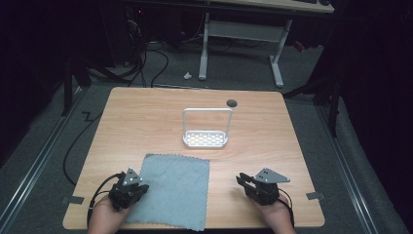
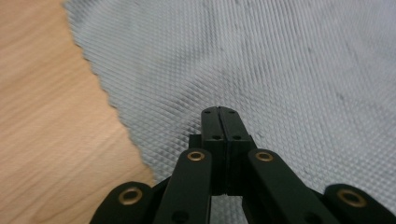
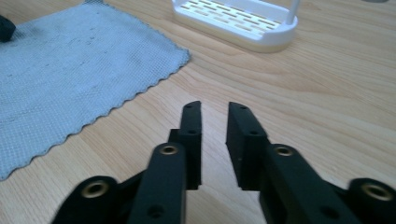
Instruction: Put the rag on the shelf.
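Grey waffle-weave cloth [image 1: 171, 190], square with pinked edges, lies flat on the pale wooden tabletop [image 1: 253, 141] at the person's near side, its front edge close to the tabletop's near rim. Left gripper [image 1: 130, 189] rests over the cloth's left margin; in the left gripper view its jaws stand pressed together, tips over the weave just inside the scalloped edge, and whether any fabric is pinched between them cannot be told. Right gripper [image 1: 248, 181] hovers over bare wood to the right of the cloth, apart from it; in the right gripper view its jaws stand narrowly parted with nothing between them, pointing past the cloth's far right corner [image 3: 184, 56]. White slotted plastic rack with a tall wire-like hoop handle [image 1: 206, 127] stands behind the cloth near the tabletop's centre, well apart from both grippers, and a small dark round grommet [image 1: 232, 103] sits beyond it.

Step in hand, by judgement: the approach to the cloth, with the left gripper already placed at its edge and the right not yet engaged; the cloth appears unfolded and undisturbed. Next move likely calls for the right gripper to travel leftward to the cloth's right edge or corner, lower until one jaw slips under the thin fabric, and close, so both sides can be lifted evenly.
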`<state>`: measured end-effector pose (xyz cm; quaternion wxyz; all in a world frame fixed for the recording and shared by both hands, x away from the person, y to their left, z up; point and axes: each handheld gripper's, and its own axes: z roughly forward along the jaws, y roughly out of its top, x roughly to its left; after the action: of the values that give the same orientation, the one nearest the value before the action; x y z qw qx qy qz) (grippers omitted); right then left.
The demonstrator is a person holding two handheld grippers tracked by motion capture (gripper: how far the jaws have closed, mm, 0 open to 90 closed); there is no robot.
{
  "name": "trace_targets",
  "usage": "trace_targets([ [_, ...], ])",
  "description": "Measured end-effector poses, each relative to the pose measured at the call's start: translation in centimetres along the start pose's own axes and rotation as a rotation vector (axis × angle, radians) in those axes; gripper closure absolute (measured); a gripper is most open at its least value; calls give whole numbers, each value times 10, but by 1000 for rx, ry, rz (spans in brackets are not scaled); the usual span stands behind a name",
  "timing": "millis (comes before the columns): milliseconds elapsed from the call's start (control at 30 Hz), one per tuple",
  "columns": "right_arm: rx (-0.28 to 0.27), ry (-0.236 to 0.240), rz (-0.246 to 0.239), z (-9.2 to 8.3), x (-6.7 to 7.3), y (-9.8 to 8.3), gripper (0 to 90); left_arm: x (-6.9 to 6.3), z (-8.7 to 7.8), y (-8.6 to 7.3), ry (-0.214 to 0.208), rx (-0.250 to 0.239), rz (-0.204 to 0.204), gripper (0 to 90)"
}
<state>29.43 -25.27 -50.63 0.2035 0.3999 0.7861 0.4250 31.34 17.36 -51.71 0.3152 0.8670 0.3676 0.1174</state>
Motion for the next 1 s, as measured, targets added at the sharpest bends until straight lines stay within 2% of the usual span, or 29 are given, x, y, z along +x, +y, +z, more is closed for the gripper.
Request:
trace_targets([
  [67,6,23,-13,4,4,2,900,-3,2,2,-9,-5,4,898],
  [133,26,52,-37,11,12,4,900,-6,4,4,-17,-9,15,898],
  [267,70,122,-97,27,36,10,900,-13,8,7,-43,-20,24,898],
  [400,125,150,-164,39,55,11,900,-23,12,10,-74,-26,41,897],
  [567,170,139,-178,45,56,9,900,-31,16,14,-101,-33,60,897],
  [667,196,132,-182,47,54,6,900,-34,17,15,-99,-35,67,896],
  [833,192,133,-166,44,49,4,900,-37,19,17,-114,-40,70,895],
  [1000,198,103,-143,35,43,-1,900,-44,25,23,-138,-42,94,894],
])
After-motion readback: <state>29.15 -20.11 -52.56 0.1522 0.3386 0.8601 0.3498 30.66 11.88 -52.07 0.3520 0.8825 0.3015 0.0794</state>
